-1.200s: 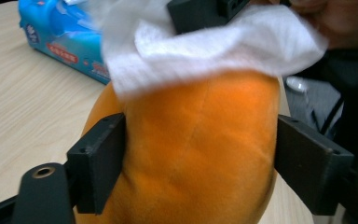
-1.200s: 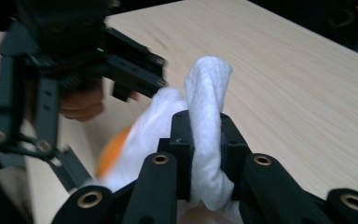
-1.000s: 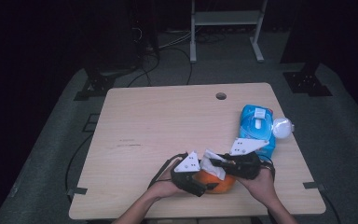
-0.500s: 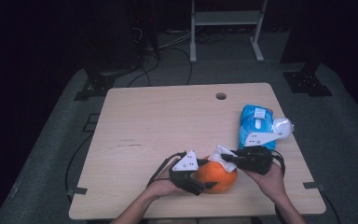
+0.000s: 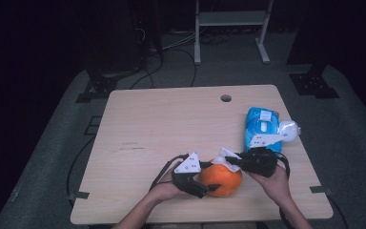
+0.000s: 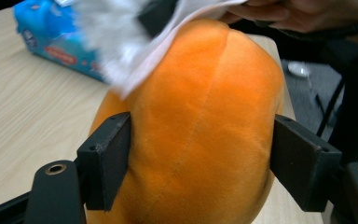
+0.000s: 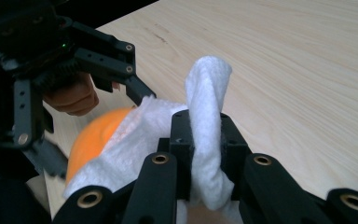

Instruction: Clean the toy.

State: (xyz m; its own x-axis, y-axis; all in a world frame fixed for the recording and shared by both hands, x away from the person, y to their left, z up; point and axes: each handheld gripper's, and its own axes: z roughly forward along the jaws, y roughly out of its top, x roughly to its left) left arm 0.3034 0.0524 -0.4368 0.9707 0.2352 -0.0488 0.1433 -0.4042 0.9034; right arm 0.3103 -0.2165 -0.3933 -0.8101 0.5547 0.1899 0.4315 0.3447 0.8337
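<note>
Light wood table (image 5: 162, 119), dark room behind; orange plush held and wiped at the near edge.
Left gripper (image 5: 201, 185) has its jaws pressed on both flanks of the seamed, fuzzy orange plush (image 5: 221, 180), just closing tighter. Right gripper (image 5: 233, 161) is clenched on a white wipe (image 7: 205, 140) draped over the plush top. Beyond the plush: blue wipes pack (image 5: 262, 128), label print unreadable.

Orange plush toy (image 5: 221, 180) is sitting at the table's (image 5: 162, 119) near edge; wipes pack (image 5: 261, 130) is lying behind it, rightward.
</note>
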